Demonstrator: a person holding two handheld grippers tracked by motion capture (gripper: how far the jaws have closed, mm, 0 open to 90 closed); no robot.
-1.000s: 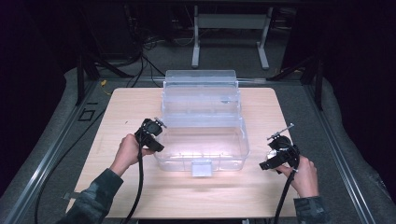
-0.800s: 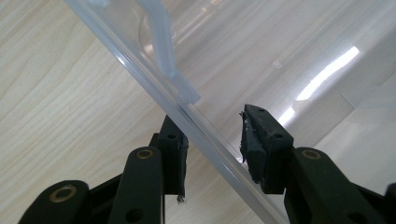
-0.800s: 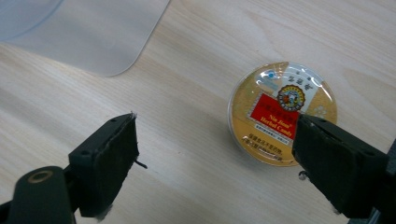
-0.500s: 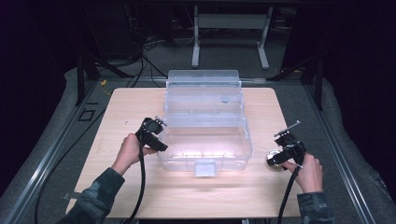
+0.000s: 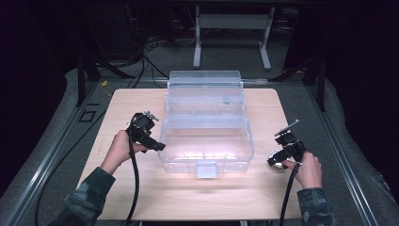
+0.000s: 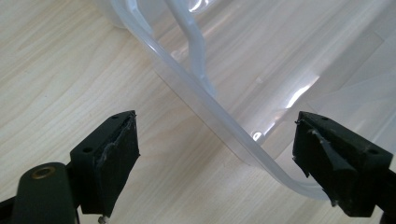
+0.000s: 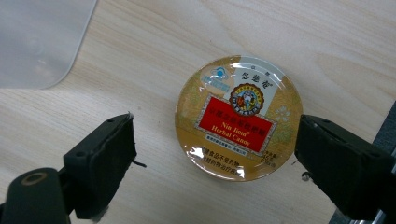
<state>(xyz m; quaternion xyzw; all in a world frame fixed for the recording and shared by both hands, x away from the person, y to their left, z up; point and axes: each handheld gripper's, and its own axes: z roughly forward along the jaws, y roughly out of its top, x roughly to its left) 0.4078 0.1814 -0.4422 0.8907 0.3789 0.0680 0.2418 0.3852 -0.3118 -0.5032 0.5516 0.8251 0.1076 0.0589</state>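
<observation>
Left tool point(image 5: 157, 146), jaws just spread, lets go of the open box point(image 5: 207, 141) rim while right tool point(image 7: 212, 163), spread wide, straddles the candy tin point(image 7: 238, 116) to grab it.

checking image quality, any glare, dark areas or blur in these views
High view: a bright glare patch on the clear plastic storage box, with dark surroundings. Left gripper view: streaky reflections on the box rim, black jaws sharp. Right gripper view: sheen on the round gold candy tin, label readable.
</observation>
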